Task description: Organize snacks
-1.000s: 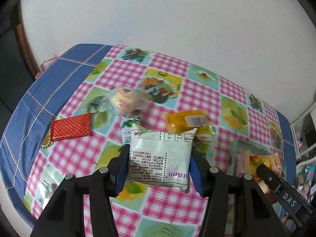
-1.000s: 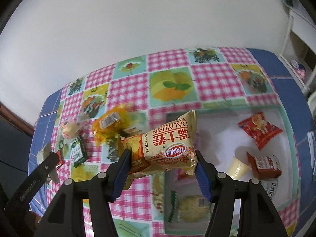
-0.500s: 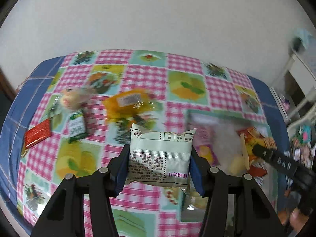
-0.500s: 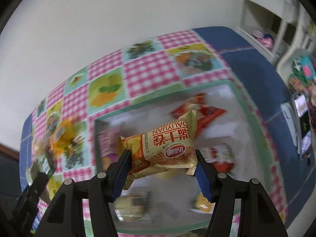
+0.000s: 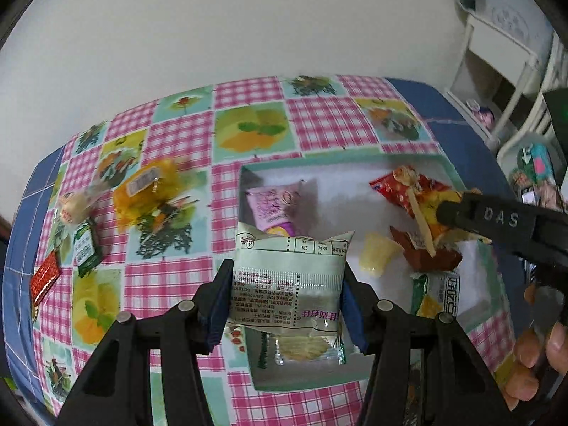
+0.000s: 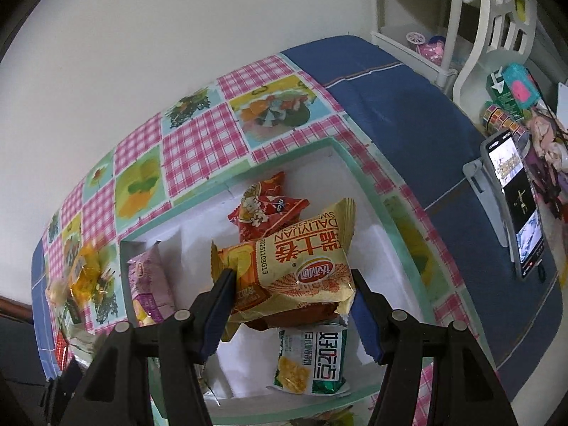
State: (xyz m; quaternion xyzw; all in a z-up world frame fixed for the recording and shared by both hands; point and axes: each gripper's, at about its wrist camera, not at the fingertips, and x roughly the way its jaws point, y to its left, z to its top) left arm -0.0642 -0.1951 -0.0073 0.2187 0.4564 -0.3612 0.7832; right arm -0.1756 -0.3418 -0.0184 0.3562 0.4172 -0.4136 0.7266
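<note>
My left gripper (image 5: 285, 300) is shut on a pale green snack packet (image 5: 287, 280) and holds it above the near left corner of the white box (image 5: 273, 168) with a mint rim. My right gripper (image 6: 291, 305) is shut on a golden bread packet (image 6: 294, 266) and holds it over the middle of the box (image 6: 372, 198). In the box lie a red packet (image 6: 266, 209), a pink packet (image 6: 149, 280), a green cracker packet (image 6: 312, 362) and a yellow jelly cup (image 5: 376, 254). The right gripper also shows at the right of the left wrist view (image 5: 497, 220).
On the checked tablecloth (image 5: 319, 120) left of the box lie a yellow packet (image 5: 145, 191), a round wrapped snack (image 5: 74, 206), a small green packet (image 5: 85, 246) and a red packet (image 5: 44, 278). A phone on a stand (image 6: 511, 206) and a white shelf (image 6: 443, 17) are at the right.
Both grippers have swung right from the loose snacks to the box, each still holding its packet. The right one now hangs over the box's middle.
</note>
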